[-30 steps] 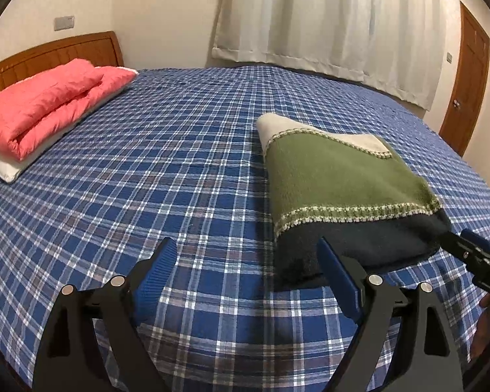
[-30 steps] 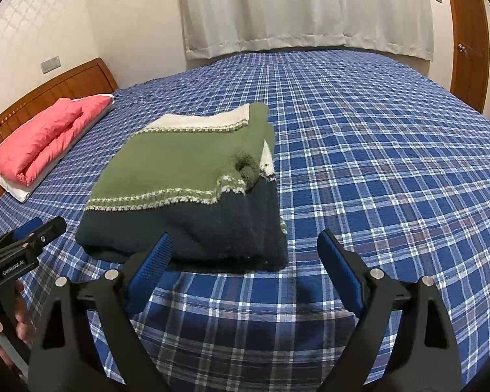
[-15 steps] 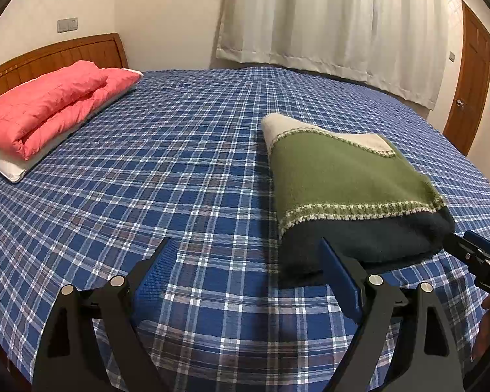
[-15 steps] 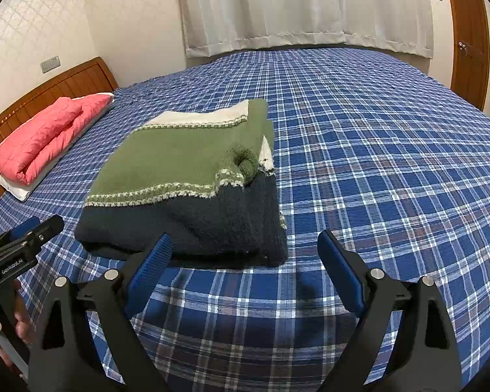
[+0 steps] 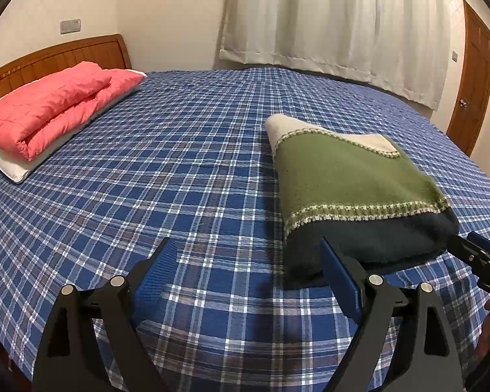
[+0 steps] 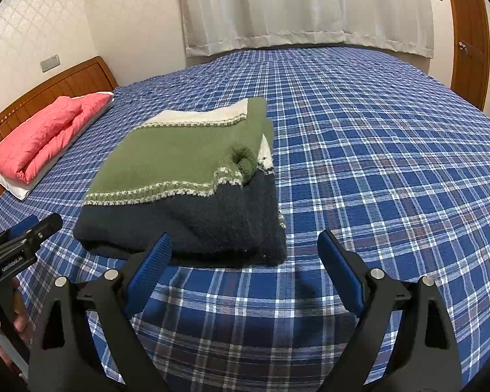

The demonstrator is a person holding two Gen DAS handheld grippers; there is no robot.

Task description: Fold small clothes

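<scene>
Left wrist view, item one: sweater (image 5: 352, 189), knitted, in green, cream and dark navy bands, lying folded into a compact rectangle on the bed (image 5: 166, 176) with its blue plaid cover. Position: right of the bed's middle, near the front edge. Right wrist view shows the same sweater (image 6: 183, 176) with a green cuff poking out at its right edge.

Item two: left gripper (image 5: 245, 281), blue pads spread wide, nothing between them, held above the cover just left of the sweater's navy end; its right pad overlaps the navy corner in the picture, but contact cannot be judged.

Item three: right gripper (image 6: 243, 271), likewise spread and empty, held in front of the sweater's near edge, apart from the cloth.

Step in hand, as a judgement: the folding looks finished or nearly so, with both tools off the garment. A next move, if any, would call for tucking in the stray cuff or squaring the edges, by pinching only the top layer so the stack beneath is not dragged. Otherwise a fresh garment is needed, and none is in view.

Other contents: pink quilt (image 5: 52, 111) folded on a white pillow (image 5: 9, 170) by the wooden headboard (image 5: 58, 55); white curtain (image 5: 336, 23); brown door (image 5: 470, 81).

Writing: the left gripper's body (image 6: 13, 258), seen from the right wrist view, reads roughly "GenRobot.AI"; the right gripper's body (image 5: 486, 268), seen from the left, shows only "DA", the rest cut off.
</scene>
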